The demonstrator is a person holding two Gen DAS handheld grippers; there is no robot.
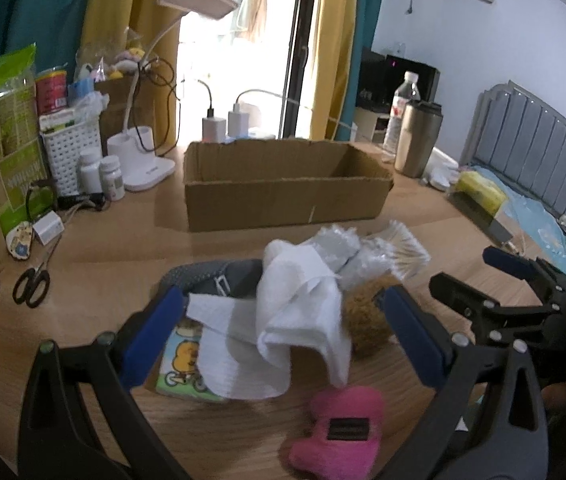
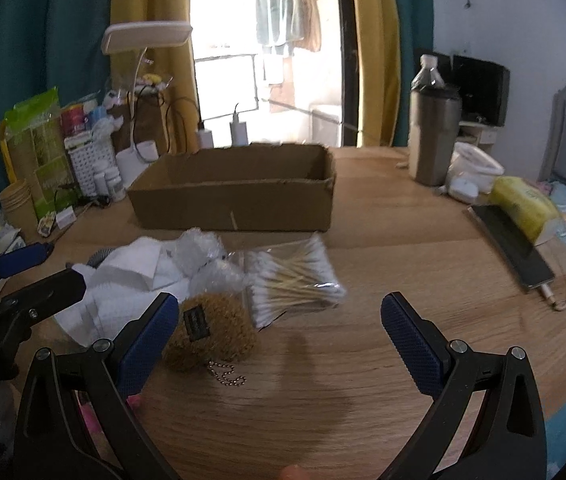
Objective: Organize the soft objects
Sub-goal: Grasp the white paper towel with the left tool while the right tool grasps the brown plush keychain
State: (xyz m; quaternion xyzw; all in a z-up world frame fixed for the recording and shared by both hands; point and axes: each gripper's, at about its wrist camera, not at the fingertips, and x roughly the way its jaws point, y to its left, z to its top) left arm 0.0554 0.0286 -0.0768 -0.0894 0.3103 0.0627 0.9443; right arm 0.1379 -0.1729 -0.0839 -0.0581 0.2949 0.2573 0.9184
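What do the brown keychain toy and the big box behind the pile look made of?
Brown toy: looks like fuzzy plush fabric, matte and nubbly, with a black tag and a metal ball chain. Box: plain corrugated cardboard, dull brown, ragged torn top edge.

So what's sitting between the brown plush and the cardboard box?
In the right wrist view, a clear bag of cotton swabs lies between the brown plush and the cardboard box, with bare wooden tabletop beyond it up to the box.

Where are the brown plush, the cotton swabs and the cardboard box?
brown plush [image 2: 219,332]: right wrist view, on its fuzzy body.
cotton swabs [image 2: 297,280]: right wrist view, middle of the bag.
cardboard box [image 2: 235,206]: right wrist view, on its front wall.
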